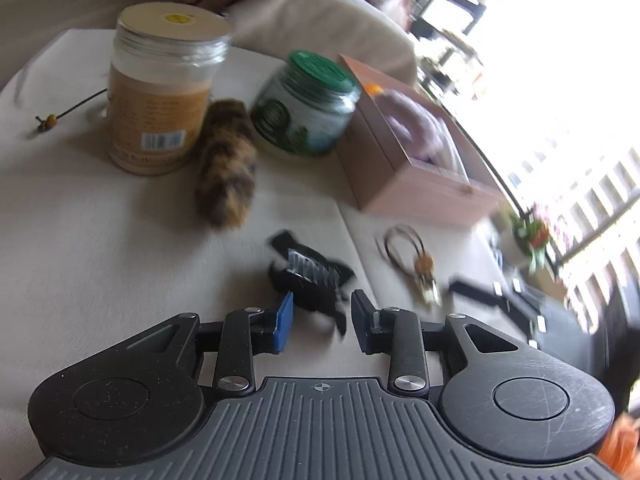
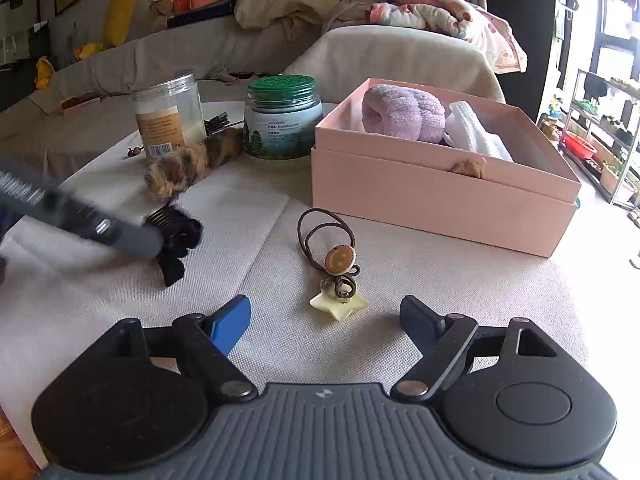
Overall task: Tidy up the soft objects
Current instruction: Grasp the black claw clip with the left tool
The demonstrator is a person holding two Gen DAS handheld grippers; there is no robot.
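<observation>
A black hair claw clip (image 1: 312,280) lies on the beige cloth-covered table (image 1: 100,240), between the fingertips of my left gripper (image 1: 322,302); the jaws stand partly open and the pads do not visibly press it. My right gripper (image 2: 324,308) is wide open over a brown hair tie with a star charm (image 2: 332,248), holding nothing. A furry brown-and-black spotted piece (image 2: 192,164) lies by the jars. The pink box (image 2: 440,200) holds a purple fluffy item (image 2: 400,116), a white cloth (image 2: 476,132) and a small brown furry thing (image 2: 468,168).
A clear jar with a tan label (image 2: 168,116) and a green-lidded jar (image 2: 284,120) stand behind the furry piece. A beaded cord (image 1: 50,120) lies at the far left. A sofa with blankets (image 2: 400,12) is behind the table, and shelves (image 2: 600,128) stand at the right.
</observation>
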